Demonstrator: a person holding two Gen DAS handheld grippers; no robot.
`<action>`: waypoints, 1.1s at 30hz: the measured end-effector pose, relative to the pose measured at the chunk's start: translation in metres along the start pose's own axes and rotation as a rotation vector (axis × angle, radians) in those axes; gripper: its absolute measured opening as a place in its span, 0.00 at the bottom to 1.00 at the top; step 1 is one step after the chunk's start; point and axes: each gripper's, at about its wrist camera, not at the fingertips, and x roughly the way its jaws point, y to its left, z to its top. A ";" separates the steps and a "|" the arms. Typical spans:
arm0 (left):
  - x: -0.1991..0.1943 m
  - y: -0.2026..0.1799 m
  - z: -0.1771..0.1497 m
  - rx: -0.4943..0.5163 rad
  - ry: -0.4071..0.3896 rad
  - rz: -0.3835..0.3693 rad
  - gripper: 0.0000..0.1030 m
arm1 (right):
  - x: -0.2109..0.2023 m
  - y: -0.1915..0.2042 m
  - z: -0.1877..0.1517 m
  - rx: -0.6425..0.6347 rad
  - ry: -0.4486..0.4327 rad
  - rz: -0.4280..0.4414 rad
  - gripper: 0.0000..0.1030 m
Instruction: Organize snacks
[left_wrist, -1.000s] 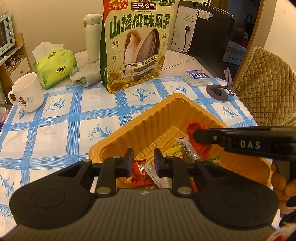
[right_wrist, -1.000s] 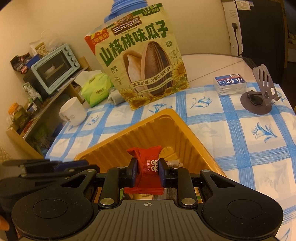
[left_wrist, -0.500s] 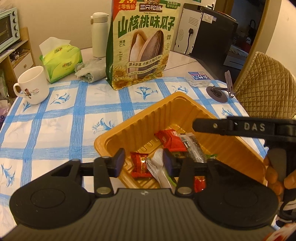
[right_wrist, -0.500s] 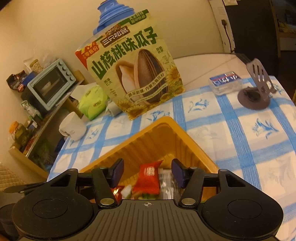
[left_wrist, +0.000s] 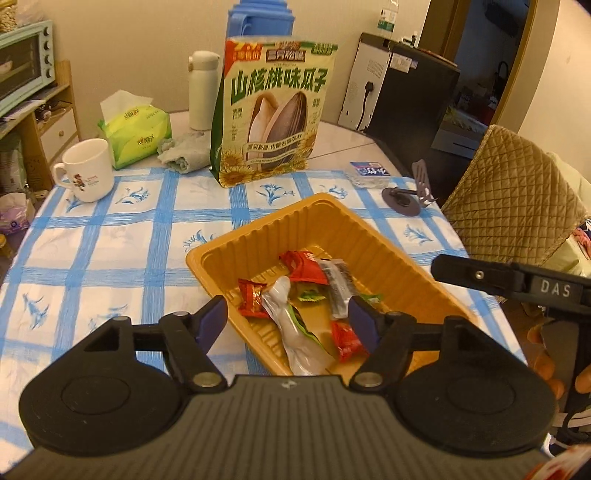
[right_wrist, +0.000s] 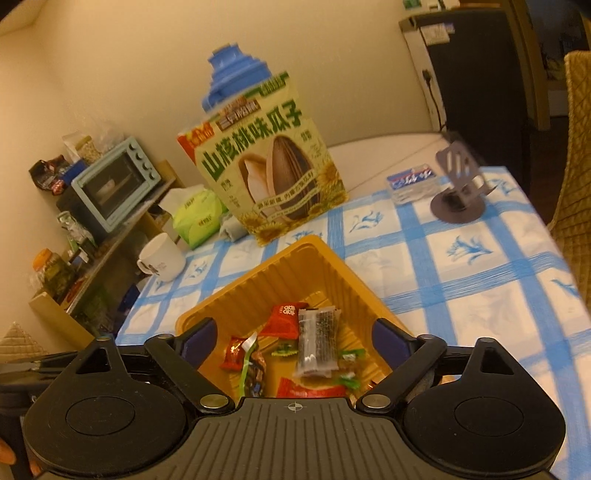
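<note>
Both claws are hanging wide and empty over the snack tray.

We are looking across the checked surface (left_wrist: 92, 258), where the orange tray (left_wrist: 332, 229) is sitting toward the near right edge with one corner pointing at the sunflower seed bag (left_wrist: 273, 110) standing further back. The left claw (left_wrist: 288, 317) and right claw (right_wrist: 291, 339) have just been opening, and nothing is between the jaws of either; both are hovering above the tray's near end, apart from the snacks. The wrapped snacks are lying loose in the tray: a pale long pouch (left_wrist: 291, 332) running near to far under the left claw, a dark bar (right_wrist: 317, 343) running the same way under the right, and a red packet (left_wrist: 304, 266) behind them. We are judging the cloth to the tray's left open for moving; a mug (left_wrist: 86, 170) is standing at the far left corner.
</note>
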 end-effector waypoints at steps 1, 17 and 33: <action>-0.008 -0.003 -0.002 0.000 -0.007 0.000 0.70 | -0.009 0.001 -0.002 -0.006 -0.008 -0.001 0.91; -0.140 -0.065 -0.078 -0.014 -0.078 0.102 0.71 | -0.133 0.026 -0.068 -0.114 0.023 -0.005 0.94; -0.205 -0.091 -0.170 -0.043 -0.007 0.154 0.73 | -0.200 0.051 -0.142 -0.234 0.110 -0.039 0.94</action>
